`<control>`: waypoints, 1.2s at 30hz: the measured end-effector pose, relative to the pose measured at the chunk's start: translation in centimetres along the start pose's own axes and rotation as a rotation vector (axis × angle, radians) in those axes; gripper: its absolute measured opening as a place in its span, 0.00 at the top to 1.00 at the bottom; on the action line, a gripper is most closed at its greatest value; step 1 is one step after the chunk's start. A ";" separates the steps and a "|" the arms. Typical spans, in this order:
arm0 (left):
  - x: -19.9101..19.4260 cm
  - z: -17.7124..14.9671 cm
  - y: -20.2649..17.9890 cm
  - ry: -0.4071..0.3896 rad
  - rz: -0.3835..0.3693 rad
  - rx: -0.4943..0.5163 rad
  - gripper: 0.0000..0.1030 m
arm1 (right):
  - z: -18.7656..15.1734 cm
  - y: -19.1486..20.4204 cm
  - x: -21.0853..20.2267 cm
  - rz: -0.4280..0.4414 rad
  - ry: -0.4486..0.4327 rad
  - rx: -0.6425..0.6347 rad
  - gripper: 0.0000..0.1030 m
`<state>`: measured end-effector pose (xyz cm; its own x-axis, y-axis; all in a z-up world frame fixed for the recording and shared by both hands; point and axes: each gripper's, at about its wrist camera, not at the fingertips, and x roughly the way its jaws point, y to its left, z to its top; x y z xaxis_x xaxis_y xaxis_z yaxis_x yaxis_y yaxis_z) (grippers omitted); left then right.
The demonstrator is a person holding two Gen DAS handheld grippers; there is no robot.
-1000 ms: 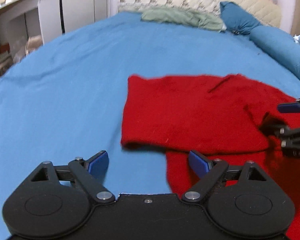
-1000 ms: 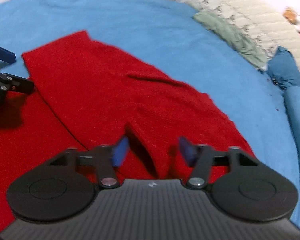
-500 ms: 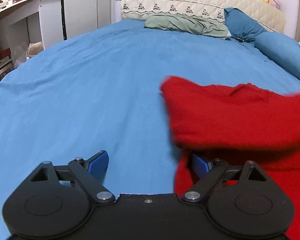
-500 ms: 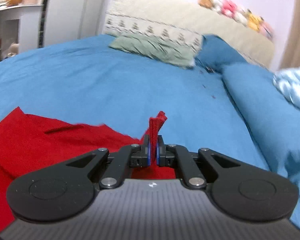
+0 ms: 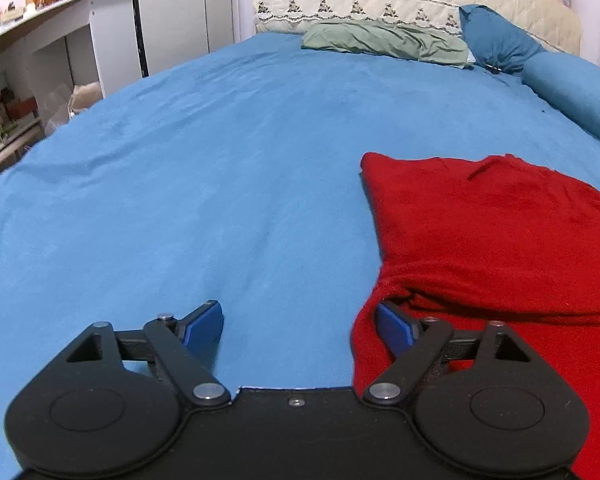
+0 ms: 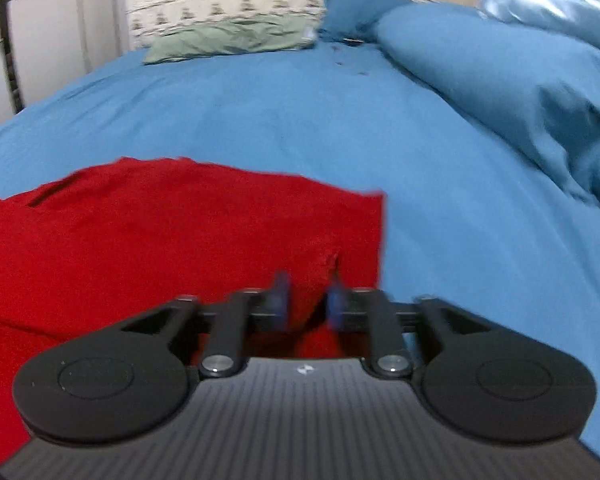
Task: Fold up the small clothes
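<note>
**Red sweater half-folded on the bed**

Left tool [image 5: 300, 326] spread wide at the red sweater [image 5: 496, 240]'s left edge. Right tool [image 6: 306, 300] blurred, fingers slightly apart over the sweater's right corner. Sweater lies folded on the blue bed [image 5: 220, 160].

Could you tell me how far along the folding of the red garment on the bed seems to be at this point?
One fold looks done: a layer of the red garment lies doubled over itself on the blue bedspread. The right gripper is part-open at the garment's near edge, motion-blurred; the left gripper is wide open, one finger against the cloth. Further folds probably remain.
</note>
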<state>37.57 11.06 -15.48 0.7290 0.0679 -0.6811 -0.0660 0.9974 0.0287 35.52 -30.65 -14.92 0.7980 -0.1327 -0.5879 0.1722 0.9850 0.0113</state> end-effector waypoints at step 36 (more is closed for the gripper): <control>-21.8 -1.1 2.1 -0.039 -0.221 0.020 0.00 | 0.6 -4.8 -28.0 0.256 -0.085 0.020 0.00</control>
<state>20.79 11.65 -1.31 0.7503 -0.1515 -0.6435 0.1113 0.9884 -0.1029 12.67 -31.77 1.99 0.8625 0.1113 -0.4938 -0.0313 0.9854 0.1673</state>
